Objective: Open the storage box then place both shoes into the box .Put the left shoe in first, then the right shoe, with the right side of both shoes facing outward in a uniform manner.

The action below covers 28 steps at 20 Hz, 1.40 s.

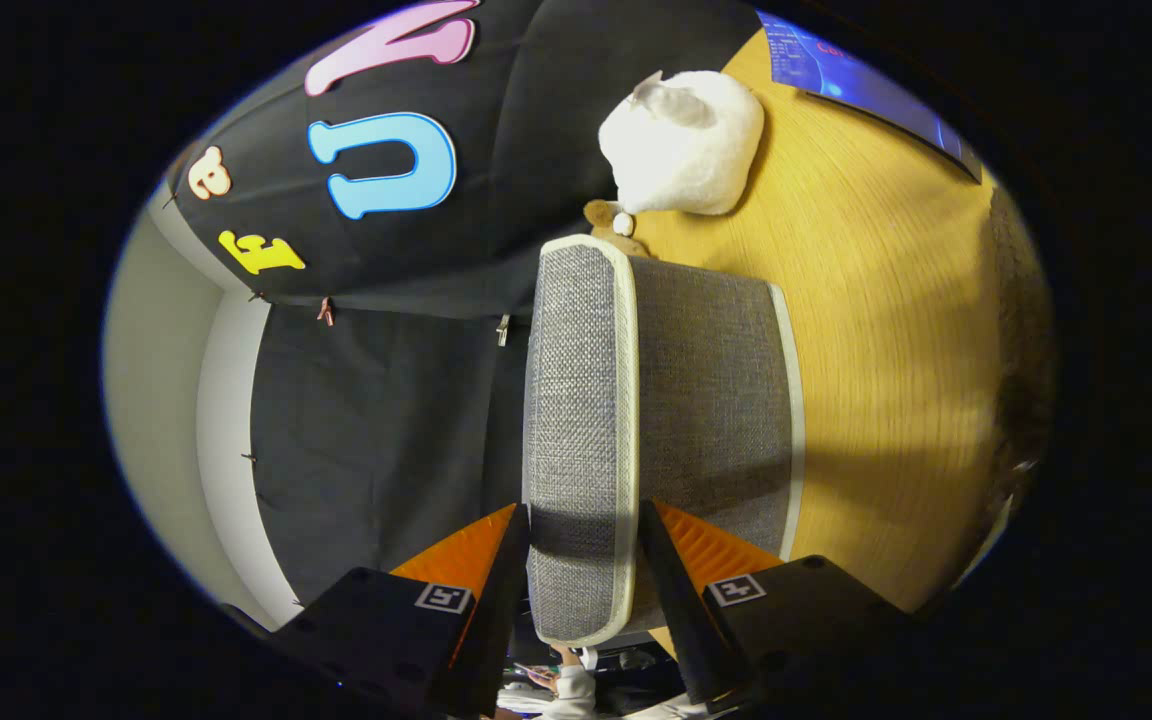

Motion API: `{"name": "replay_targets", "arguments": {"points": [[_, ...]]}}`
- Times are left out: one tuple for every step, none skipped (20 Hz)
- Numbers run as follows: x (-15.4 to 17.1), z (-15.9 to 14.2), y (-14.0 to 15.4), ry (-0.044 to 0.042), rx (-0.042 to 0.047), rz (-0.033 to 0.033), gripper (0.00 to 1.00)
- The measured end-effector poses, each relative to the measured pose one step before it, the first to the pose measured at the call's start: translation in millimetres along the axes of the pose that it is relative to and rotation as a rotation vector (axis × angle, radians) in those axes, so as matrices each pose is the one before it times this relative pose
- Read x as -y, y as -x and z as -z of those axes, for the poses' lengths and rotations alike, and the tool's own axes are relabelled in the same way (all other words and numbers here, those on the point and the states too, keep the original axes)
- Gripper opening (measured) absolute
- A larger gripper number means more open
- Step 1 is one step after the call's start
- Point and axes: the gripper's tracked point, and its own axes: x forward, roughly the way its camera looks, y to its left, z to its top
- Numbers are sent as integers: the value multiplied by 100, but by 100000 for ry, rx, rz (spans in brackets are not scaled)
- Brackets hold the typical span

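Over on the wooden tabletop (886, 330) sits a fluffy white plush toy (681, 142), and tucked just under it peeks a small brown plush (608, 222). Far corner of the table, a dark screen (861, 80) glows blue. Behind it all hangs black cloth (376, 430).

Wooden table (886, 330), light yellow-brown grain. Grey fabric storage box (696, 400) with white trim sits on it, lid (576, 430) between the gripper (584, 530) fingers. Beyond the box: white plush toy (681, 140), small brown toy (608, 222) beside it.
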Motion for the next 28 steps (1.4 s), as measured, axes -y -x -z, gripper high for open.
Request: {"name": "replay_targets", "arguments": {"points": [[-32, -96, -22, -865, -456, 778, 66], [122, 159, 200, -809, -550, 206, 62], [11, -73, 45, -663, 27, 348, 59], [-216, -831, 669, -872, 2002, 667, 48], [-290, -1080, 290, -2411, 4261, 818, 36], [-912, -553, 332, -2203, 1903, -1559, 25], [-574, -515, 206, -1254, 1294, -343, 14], [-47, 144, 81, -678, 573, 599, 12], [-351, 194, 206, -1353, -921, -689, 12], [-294, 475, -159, -2164, -1788, 230, 12], [332, 512, -572, -1716, -1837, 2809, 12], [318, 236, -497, -366, -783, 1712, 12], [36, 98, -367, 206, -76, 565, 12], [-222, 77, -294, 285, 393, -157, 12], [-171, -15, -200, 610, 1116, 276, 12], [130, 14, -48, 1014, 1419, 1537, 12], [-139, 78, -342, 1641, 808, 935, 8], [-518, -227, 906, 1807, 1426, 11, 8], [-722, -91, -164, 815, 563, -389, 7], [-1011, -95, 507, -365, -220, -873, 7], [-1128, -238, 247, 526, 1123, -727, 6], [-989, 95, 262, 2685, 475, 446, 7], [-559, 121, 4, 3369, 352, 2481, 6], [-640, 137, -25, 4442, 618, 3182, 6], [-466, 116, -97, 4787, 316, 4140, 5], [-735, -15, 31, 4168, 38, 3210, 5], [-1012, -175, -90, 3621, 231, 2144, 5], [-1104, -118, -232, 3821, 489, 2274, 5]]}}
